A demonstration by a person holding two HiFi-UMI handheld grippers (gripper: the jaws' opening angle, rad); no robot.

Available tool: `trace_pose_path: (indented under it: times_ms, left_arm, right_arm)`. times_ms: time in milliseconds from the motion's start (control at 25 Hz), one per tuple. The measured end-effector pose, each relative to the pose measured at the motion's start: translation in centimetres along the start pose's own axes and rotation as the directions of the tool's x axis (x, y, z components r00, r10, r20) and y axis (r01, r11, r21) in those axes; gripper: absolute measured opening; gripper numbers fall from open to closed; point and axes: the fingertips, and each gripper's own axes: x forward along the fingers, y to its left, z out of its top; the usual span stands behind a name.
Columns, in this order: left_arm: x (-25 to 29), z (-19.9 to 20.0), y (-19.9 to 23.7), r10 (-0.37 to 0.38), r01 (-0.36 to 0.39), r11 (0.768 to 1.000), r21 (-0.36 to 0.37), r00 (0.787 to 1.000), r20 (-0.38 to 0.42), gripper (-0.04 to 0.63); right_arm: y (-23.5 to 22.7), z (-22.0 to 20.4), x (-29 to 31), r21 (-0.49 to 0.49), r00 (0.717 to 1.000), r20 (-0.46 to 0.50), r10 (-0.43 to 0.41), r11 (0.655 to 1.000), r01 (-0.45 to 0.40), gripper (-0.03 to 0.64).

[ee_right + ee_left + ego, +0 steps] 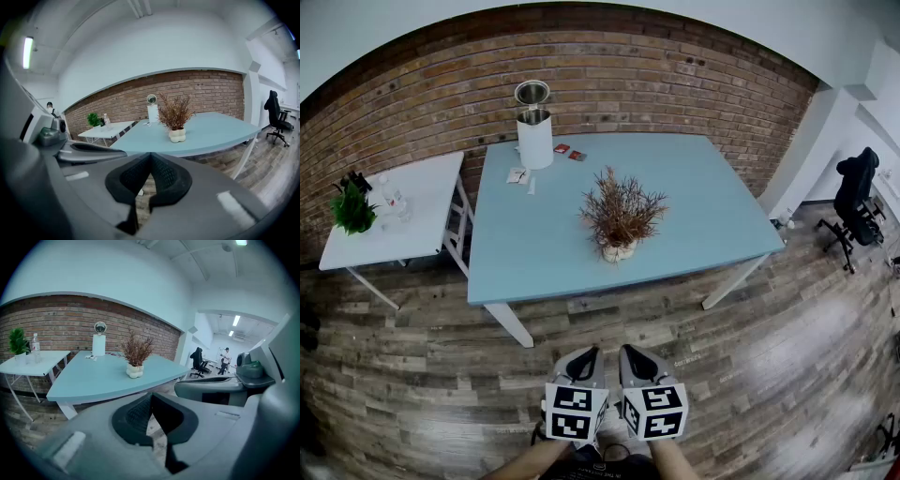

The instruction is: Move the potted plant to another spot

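Potted plant point(621, 217) sits on blue desk point(534, 253) at centre of head view: dry reddish-brown twigs in a pale, lumpy pot, standing upright, a little right of the desk's middle and nearer its front edge than the back. Nothing touches it. White cylinder point(534, 139) with a round metal top stands at the desk's back edge, upper left of the plant and well apart from it; small cards point(518, 175) lie just beside its base, and two small red items point(568, 151) lie to its right. White desk point(412, 197), smaller, stands at left of frame beside the blue one, carrying a green plant point(352, 208) and a clear bottle point(390, 195). Brick wall point(609, 75) runs behind both desks; wood-plank floor point(750, 375) fills the lower frame. Black office chair point(855, 197) stands at far right. Left gripper point(585, 354) and right gripper point(634, 354) sit side by side at bottom centre of head view, over the floor, well short of the desk, both angled down toward it. Left gripper view: jaws clenched, tips meeting, nothing between them, plant seen beyond them on the desk. Right gripper view: jaws likewise pressed together and empty, plant at frame centre above them. Person point(226, 359) stands far off at right of left gripper view.
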Motion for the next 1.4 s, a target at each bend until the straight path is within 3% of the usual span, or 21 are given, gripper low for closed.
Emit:
trace_pose_path:
  times_ms: [680, 1400]
  left_arm:
    - [1.5, 0.2, -0.1, -0.008, 0.008, 1.000, 0.007, 1.000, -0.004, -0.002]
    - [8.3, 3.3, -0.2, 0.102, -0.102, 0.994, -0.035, 0.995, 0.002, -0.002]
  right_arm:
    - [-1.4, 0.0, 1.0, 0.020, 0.999, 0.014, -0.032, 0.999, 0.032, 0.006]
    - [-7.4, 2.8, 6.3, -0.055, 0.997, 0.011, 0.073, 0.996, -0.072, 0.006]
